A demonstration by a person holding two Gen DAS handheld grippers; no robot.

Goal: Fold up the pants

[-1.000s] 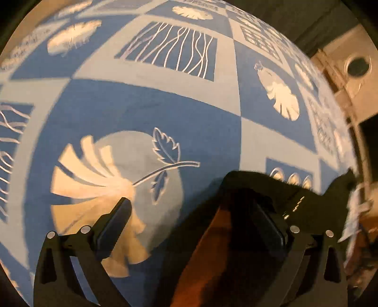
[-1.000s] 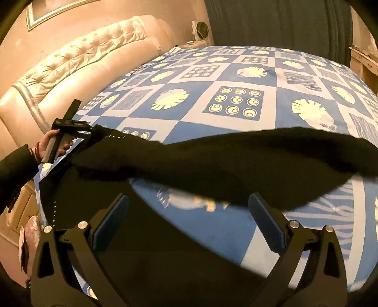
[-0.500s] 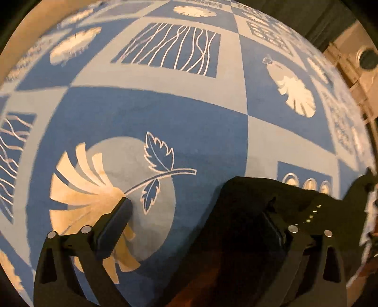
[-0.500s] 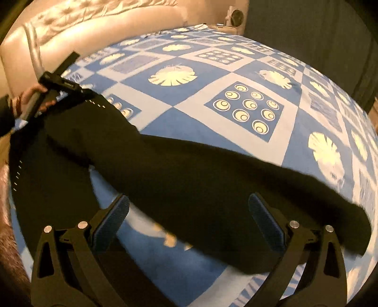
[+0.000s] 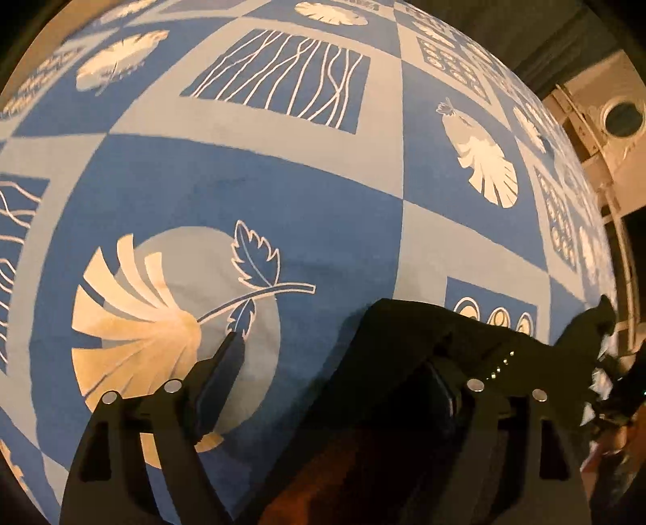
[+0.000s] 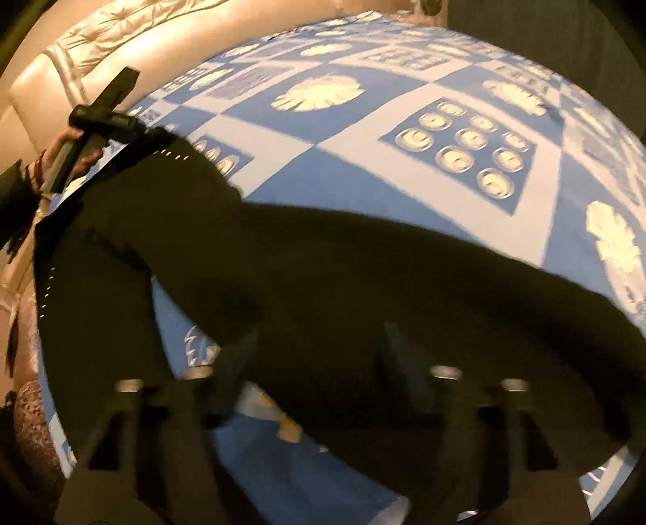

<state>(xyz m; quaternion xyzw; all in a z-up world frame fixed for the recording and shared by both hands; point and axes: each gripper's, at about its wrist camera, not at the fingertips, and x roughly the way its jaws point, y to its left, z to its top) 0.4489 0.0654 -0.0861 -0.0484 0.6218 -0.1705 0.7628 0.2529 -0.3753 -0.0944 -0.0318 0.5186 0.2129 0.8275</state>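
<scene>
Two black two-finger grippers are both closing on your black fabric pants (image 6: 343, 290), which lie spread along the blue-and-cream patterned bedspread (image 5: 250, 194), one leg stretching toward 3 o'clock in the right wrist view. At 9 o'clock, your left gripper (image 5: 339, 371) is still fairly wide, its right finger at the studded waistband corner (image 5: 500, 363), pads not yet pressing. Your right gripper (image 6: 319, 355) is narrowing over the leg cloth; blur hides whether it grips. No fold looks made yet, so nearly all of the work remains, I judge. A cream tufted headboard (image 6: 121, 44) stands at 11 o'clock, a dark curtain (image 6: 545, 28) at 1 o'clock.
</scene>
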